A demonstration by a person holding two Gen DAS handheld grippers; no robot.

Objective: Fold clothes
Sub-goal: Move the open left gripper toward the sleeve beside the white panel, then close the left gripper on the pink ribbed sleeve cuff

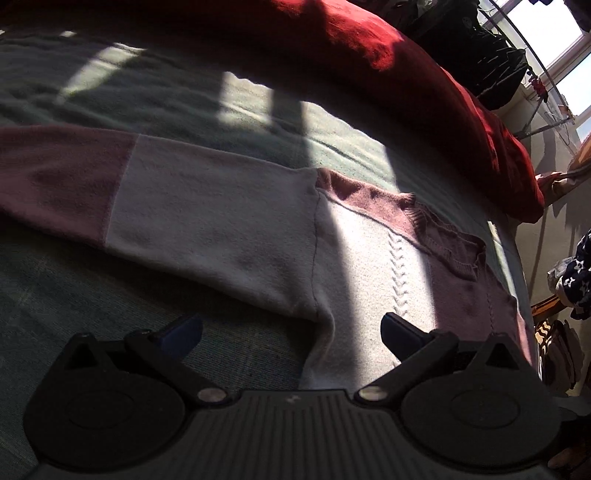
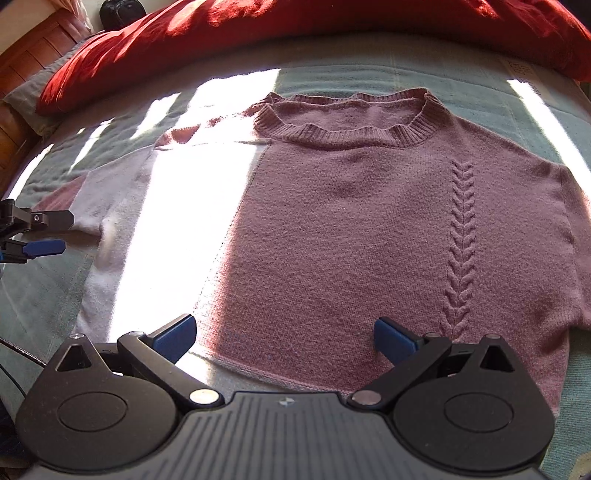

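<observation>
A knitted sweater (image 2: pixel 351 229), mauve with white panels on one side and sleeve, lies spread face-up and flat on the bed (image 2: pixel 480 79), which is covered in a pale green blanket. Its ribbed collar (image 2: pixel 343 131) points toward twelve o'clock in the right wrist view, at a red duvet (image 2: pixel 258 33) bunched along the far edge. Laid out this way, with body and sleeves open, it seems ready for a first fold, which has not yet begun.

The right gripper (image 2: pixel 284 338) hovers over the hem at six o'clock, jaws wide and empty, the hem edge running between the blue pads (image 2: pixel 173 338); that placement suits pinching the bottom edge. The left gripper (image 1: pixel 291 332) is over the armpit seam where the white sleeve (image 1: pixel 207 206) meets the body, jaws likewise wide with nothing in them. From the right wrist view it shows at nine o'clock, just beside the sleeve.

The sleeve stretches straight out toward nine o'clock in the left view, its end section mauve. Folding that sleeve inward across the body looks like the likely next step. Strong window light washes out the white panel, so its edges are hard to read.
</observation>
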